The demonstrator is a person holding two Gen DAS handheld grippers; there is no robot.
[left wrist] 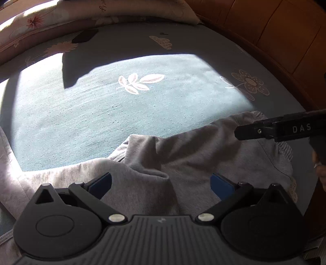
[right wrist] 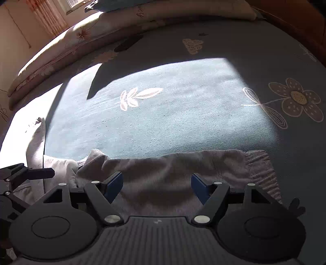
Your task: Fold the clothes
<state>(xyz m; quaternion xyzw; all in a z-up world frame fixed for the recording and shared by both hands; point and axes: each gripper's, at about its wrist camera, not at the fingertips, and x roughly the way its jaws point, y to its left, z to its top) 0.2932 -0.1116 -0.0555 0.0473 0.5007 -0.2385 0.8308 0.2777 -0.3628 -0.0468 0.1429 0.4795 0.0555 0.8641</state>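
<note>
grey sweatshirt (left wrist: 183, 159) lies on the near part of a teal bedspread (left wrist: 114, 114) in the left wrist view, one sleeve (left wrist: 195, 140) laid across its body toward the right, ribbed cuff near the right gripper's black finger (left wrist: 250, 132), which comes in from the right edge. left gripper (left wrist: 161, 183) hangs above the cloth with its blue pads (left wrist: 101, 184) spread wide and nothing pinched between them. sunlight falls in a bright patch on the bedspread around a white leaf print (left wrist: 138, 82); a flower print (left wrist: 249, 84) sits at the patch's right edge, a floral pillow (left wrist: 61, 16) lies along the far side, and a wooden headboard (left wrist: 285, 40) rises at right. right wrist view next: the right gripper (right wrist: 156, 184) is above the folded sleeve (right wrist: 173, 165), blue pads (right wrist: 114, 184) apart, not pressing on cloth, ribbed cuff (right wrist: 260, 165) to the right. left gripper's black finger (right wrist: 38, 173) shows at the left edge, over the sweatshirt (right wrist: 61, 169). a curtained window (right wrist: 51, 14) is at top left.
</note>
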